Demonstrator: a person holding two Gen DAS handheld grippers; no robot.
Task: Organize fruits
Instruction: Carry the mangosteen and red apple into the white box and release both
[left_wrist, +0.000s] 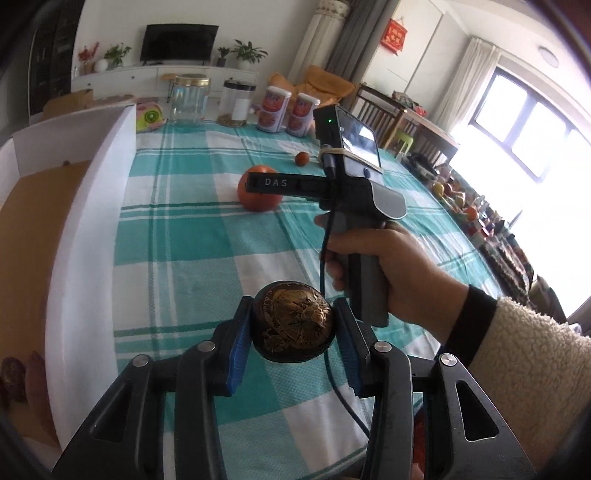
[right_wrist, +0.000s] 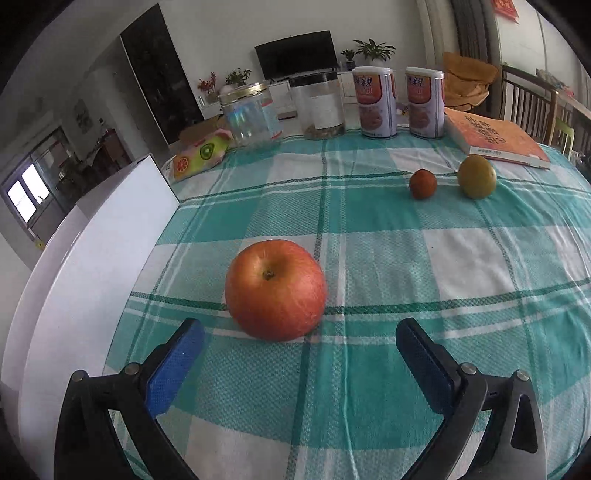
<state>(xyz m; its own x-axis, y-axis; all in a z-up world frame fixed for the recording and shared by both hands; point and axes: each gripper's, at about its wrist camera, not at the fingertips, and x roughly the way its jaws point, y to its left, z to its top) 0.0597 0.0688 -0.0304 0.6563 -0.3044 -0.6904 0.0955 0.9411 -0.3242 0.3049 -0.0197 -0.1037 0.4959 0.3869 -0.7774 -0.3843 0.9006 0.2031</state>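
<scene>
The left gripper (left_wrist: 291, 328) was clamped on a dark, possibly dried round fruit (left_wrist: 293, 323) above the checked tablecloth (right_wrist: 406, 258), while the right gripper (right_wrist: 299, 343) stood wide apart just short of the apple (right_wrist: 275, 288).

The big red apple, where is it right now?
In the right wrist view the big red apple sits on the checked tablecloth, just ahead of the open right hand-held gripper, with the white box to its left.
</scene>
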